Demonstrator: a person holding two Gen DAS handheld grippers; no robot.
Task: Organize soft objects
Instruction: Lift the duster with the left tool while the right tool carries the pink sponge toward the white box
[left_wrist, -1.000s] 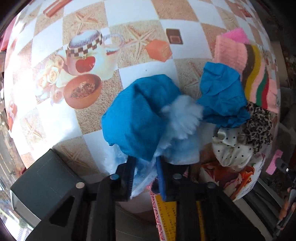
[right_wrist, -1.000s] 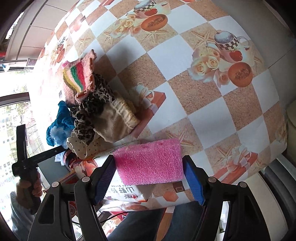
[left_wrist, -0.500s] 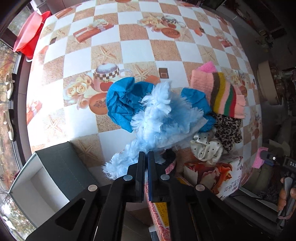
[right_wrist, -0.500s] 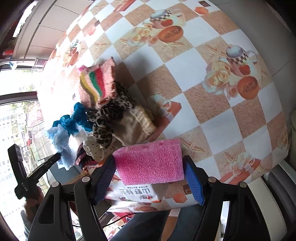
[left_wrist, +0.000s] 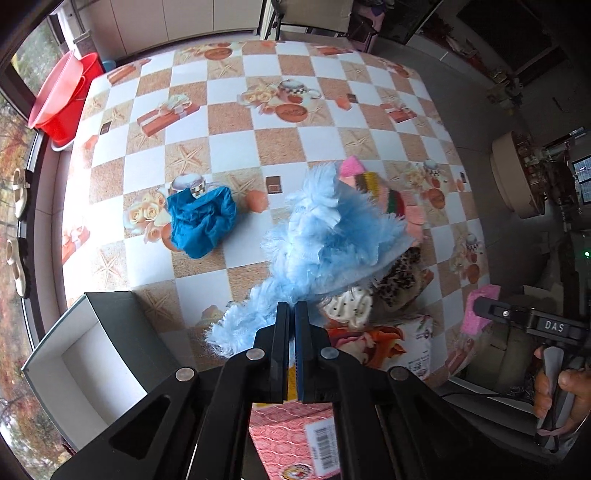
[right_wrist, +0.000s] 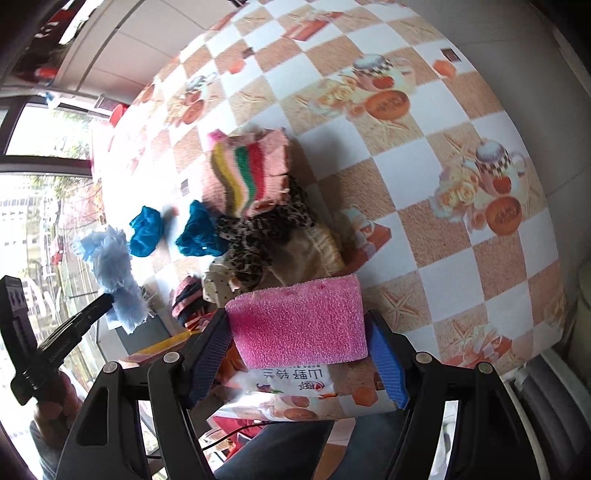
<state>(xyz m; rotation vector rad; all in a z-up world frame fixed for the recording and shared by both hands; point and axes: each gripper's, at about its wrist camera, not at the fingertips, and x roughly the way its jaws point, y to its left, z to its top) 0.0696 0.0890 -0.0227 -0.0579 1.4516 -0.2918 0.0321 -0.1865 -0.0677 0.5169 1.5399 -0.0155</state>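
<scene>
2 wrist fisheyes high above the checkered table (left_wrist: 229, 144), facing down, sharing the cloth pile (right_wrist: 258, 206).

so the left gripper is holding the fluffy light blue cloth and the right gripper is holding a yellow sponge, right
Not quite: the sponge is pink. The right wrist view shows the right gripper shut on the pink sponge. The left gripper does hold the fluffy light blue cloth.

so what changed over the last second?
The left gripper closed on the fluffy light-blue cloth and lifted it off the table, away from the pile. A crumpled blue cloth that sat beside it is now left apart on the table. The right gripper holds the pink sponge as before, and the striped cloth has not moved.
</scene>
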